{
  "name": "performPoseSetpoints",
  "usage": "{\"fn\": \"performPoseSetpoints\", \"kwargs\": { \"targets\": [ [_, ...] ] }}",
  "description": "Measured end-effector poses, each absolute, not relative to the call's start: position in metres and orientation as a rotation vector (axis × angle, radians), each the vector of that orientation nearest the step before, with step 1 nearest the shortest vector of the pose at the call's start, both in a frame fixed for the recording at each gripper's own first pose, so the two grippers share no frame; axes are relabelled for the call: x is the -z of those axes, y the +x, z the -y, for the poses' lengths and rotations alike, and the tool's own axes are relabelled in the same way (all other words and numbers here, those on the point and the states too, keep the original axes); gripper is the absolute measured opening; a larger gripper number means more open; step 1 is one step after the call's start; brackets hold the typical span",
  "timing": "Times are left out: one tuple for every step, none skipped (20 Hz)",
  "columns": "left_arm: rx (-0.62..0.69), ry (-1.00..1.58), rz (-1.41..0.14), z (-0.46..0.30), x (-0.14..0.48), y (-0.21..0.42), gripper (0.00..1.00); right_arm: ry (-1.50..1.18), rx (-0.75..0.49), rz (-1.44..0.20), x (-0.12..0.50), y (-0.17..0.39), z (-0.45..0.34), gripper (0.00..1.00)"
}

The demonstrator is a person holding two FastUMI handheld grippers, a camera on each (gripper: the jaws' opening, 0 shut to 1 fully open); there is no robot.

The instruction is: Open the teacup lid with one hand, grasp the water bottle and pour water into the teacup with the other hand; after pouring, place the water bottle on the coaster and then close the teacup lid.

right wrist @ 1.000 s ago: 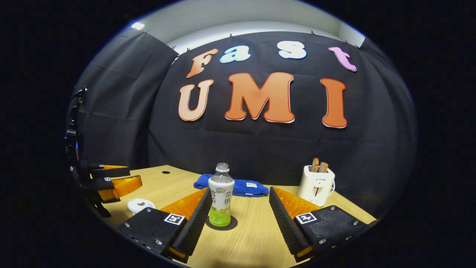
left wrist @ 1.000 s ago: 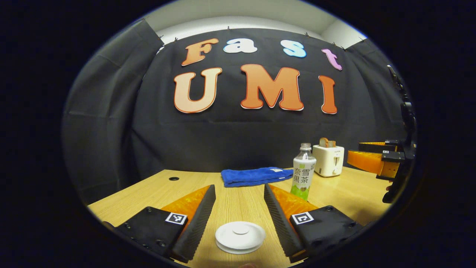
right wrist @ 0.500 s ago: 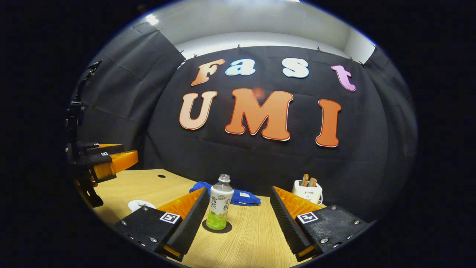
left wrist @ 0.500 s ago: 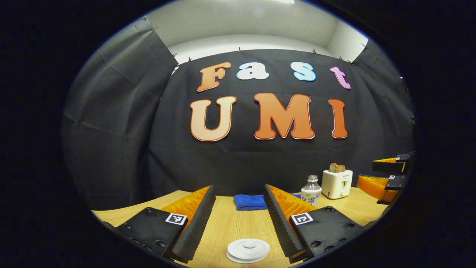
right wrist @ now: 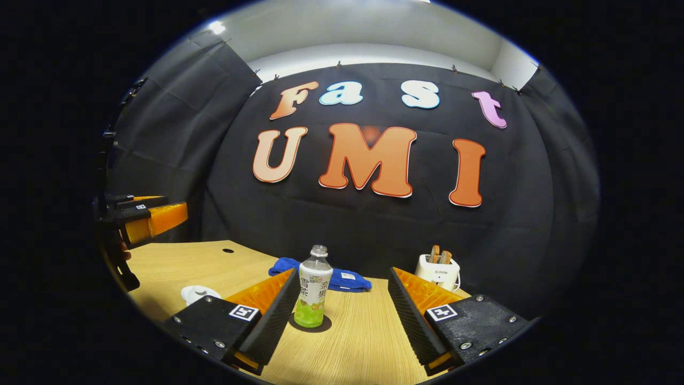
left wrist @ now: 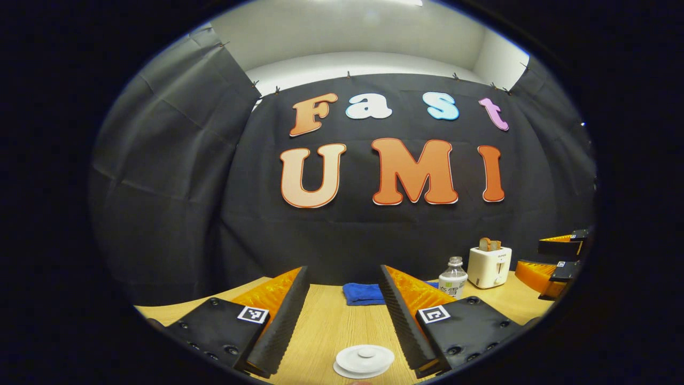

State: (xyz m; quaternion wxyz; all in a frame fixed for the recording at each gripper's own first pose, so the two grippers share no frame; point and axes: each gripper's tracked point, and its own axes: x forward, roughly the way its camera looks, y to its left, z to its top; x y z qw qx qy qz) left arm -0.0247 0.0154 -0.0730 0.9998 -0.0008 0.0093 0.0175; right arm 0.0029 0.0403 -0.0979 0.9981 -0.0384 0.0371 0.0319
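Lid (left wrist: 365, 359) of the teacup sat flat on the wood tabletop (left wrist: 326, 326) in the left gripper view, w/ the left gripper (left wrist: 342, 315) above it, fingers spread wide & nothing between them. Farther back were a blue cloth (left wrist: 362, 293), the water bottle (left wrist: 453, 279) partly behind one finger, & a white toaster (left wrist: 489, 265). The right gripper (left wrist: 558, 262) showed at the right edge.

Right gripper view: the right gripper (right wrist: 342, 315) was wide open too, holding nothing. The water bottle (right wrist: 312, 294) stood upright on a dark round coaster (right wrist: 324, 323), just beside the left-hand finger, not touching as far as I could tell. The white teacup (right wrist: 197, 294) sat low at left, lid on. Left gripper (right wrist: 152, 219) hung above the tabletop (right wrist: 352, 342) at far left. Blue cloth (right wrist: 342, 279) & toaster (right wrist: 438, 270) sat at the back.
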Motion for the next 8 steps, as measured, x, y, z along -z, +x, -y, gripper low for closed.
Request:
{"fn": "performPoseSetpoints", "kwargs": {
  "targets": [
    [-0.039, -0.003, -0.022, -0.0162, 0.0746, -0.0238, 0.86, -0.077, -0.062, -0.075, 0.0983, 0.0028, -0.0399, 0.98],
    [-0.044, -0.004, -0.026, -0.0176, 0.0765, -0.0240, 0.87, -0.079, -0.061, -0.076, 0.0982, 0.0030, -0.0397, 0.98],
    [-0.044, -0.004, -0.033, -0.0175, 0.0781, -0.0237, 0.86, -0.079, -0.057, -0.078, 0.0990, 0.0031, -0.0389, 0.98],
    [-0.047, -0.004, -0.038, -0.0179, 0.0800, -0.0236, 0.87, -0.077, -0.056, -0.078, 0.0991, 0.0035, -0.0383, 0.98],
    [-0.045, -0.006, -0.042, -0.0179, 0.0813, -0.0239, 0.87, -0.075, -0.056, -0.080, 0.0987, 0.0034, -0.0388, 0.98],
    [-0.048, -0.007, -0.044, -0.0184, 0.0832, -0.0239, 0.87, -0.075, -0.056, -0.079, 0.0995, 0.0038, -0.0388, 0.98],
    [-0.050, -0.008, -0.045, -0.0194, 0.0829, -0.0237, 0.87, -0.074, -0.055, -0.079, 0.0993, 0.0040, -0.0392, 0.98],
    [-0.052, -0.006, -0.045, -0.0200, 0.0827, -0.0241, 0.88, -0.074, -0.055, -0.079, 0.0997, 0.0042, -0.0390, 0.98]
  ]
}}
